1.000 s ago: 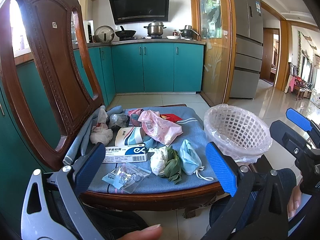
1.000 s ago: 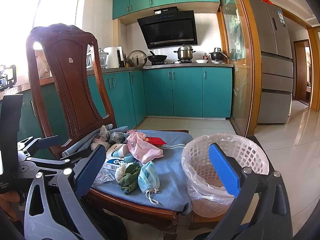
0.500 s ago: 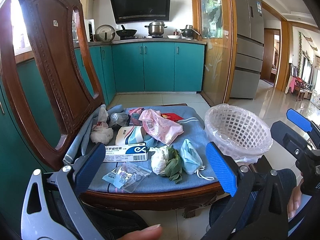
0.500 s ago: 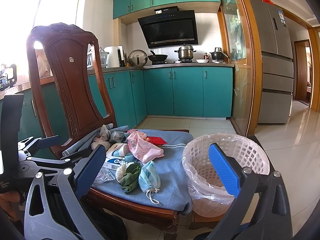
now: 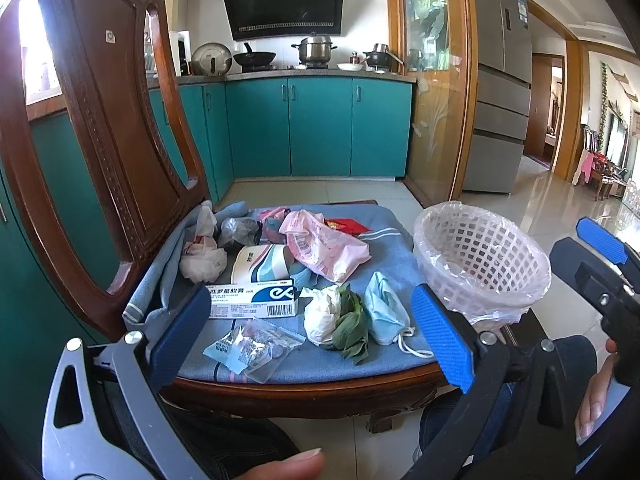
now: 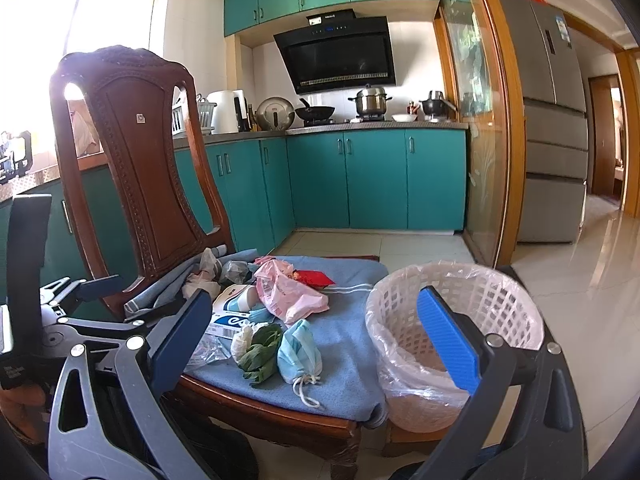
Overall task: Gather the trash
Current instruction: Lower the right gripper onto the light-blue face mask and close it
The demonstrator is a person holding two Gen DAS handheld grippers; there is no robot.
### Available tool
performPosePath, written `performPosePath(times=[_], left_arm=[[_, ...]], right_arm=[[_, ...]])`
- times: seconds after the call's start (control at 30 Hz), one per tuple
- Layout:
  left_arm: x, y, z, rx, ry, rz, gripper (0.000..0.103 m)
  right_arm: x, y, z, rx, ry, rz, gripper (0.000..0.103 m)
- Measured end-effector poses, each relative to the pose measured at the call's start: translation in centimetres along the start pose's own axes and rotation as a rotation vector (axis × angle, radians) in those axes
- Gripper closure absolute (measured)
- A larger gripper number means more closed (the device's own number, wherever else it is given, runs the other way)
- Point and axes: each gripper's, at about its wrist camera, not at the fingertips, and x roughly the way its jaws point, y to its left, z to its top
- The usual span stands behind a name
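Trash lies on the blue cushion (image 5: 384, 240) of a wooden chair: a blue face mask (image 5: 384, 310), a white tissue with green leaves (image 5: 336, 318), a clear wrapper (image 5: 252, 348), a white and blue medicine box (image 5: 256, 298), a pink plastic bag (image 5: 324, 246) and crumpled bags (image 5: 202, 258) by the backrest. A white lattice basket (image 5: 480, 256) with a clear liner stands right of the seat. My left gripper (image 5: 312, 344) is open and empty, in front of the seat's front edge. My right gripper (image 6: 316, 340) is open and empty, in front of the seat and basket (image 6: 452, 320).
The carved chair back (image 5: 104, 120) rises at the left. Teal kitchen cabinets (image 5: 320, 128) and a stove with pots stand behind. A glass door and a grey fridge (image 5: 500, 88) are at the right. Tiled floor lies around the chair.
Both grippers have drifted very slightly; the trash and basket have not moved.
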Motion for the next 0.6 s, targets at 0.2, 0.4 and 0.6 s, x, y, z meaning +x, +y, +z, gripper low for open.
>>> performPosePath(times=[0.2, 0.4, 0.6], left_arm=[[1.6, 2.3, -0.2, -0.053, 0.048, 0.1, 0.003], [3.7, 7.4, -1.6, -0.112, 0.134, 0.226, 0.003], [7.3, 9.5, -4.4, -0.164, 0.316, 0.126, 0.023]], right_arm=[[2.5, -3.2, -1.1, 0.163, -0.003, 0.089, 0.003], [8.0, -4.3, -3.3, 0.108, 0.325, 0.115, 0.003], [11.6, -1.5, -6.1, -0.032, 0.471, 0.19, 0.025]])
